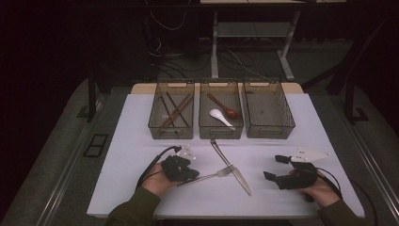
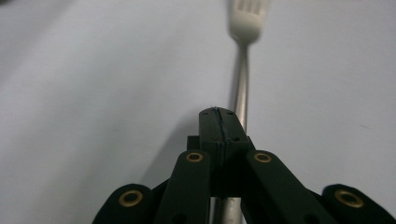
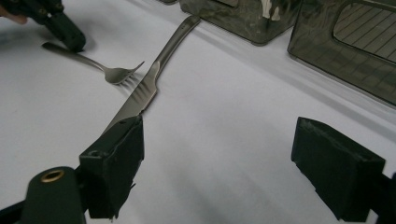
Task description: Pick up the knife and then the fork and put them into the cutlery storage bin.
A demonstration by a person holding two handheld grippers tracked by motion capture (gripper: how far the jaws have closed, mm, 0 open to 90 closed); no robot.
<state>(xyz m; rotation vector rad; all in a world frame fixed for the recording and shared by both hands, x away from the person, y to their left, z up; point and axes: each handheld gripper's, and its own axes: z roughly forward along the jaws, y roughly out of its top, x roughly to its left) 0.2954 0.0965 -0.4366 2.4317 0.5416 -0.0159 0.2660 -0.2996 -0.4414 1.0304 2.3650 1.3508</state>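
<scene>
Three bins (image 1: 268, 129): chopsticks (image 1: 175, 113) left, two spoons (image 1: 223, 113) middle. Left gripper (image 1: 192, 175) clamps fork (image 1: 212, 175); right gripper (image 1: 276, 168) wide.

A: Near half of the table (image 1: 141, 127) lay open on both outer flanks. The centre was barred by a knife (image 1: 231, 166) lying aslant, with the fork (image 1: 211, 175) tines touching its blade.

B: And the far side?

A: Three bins (image 1: 221, 110) stood in a row, just beside one another, leaving no gap to pass between them. Approach was from above. The left held chopsticks (image 1: 175, 112), the middle two spoons (image 1: 225, 113). The right bin (image 1: 268, 110) had a bare floor.

B: Between the bins and the cutlery?

A: A strip of bare tabletop, crossed only by the knife handle.
</scene>
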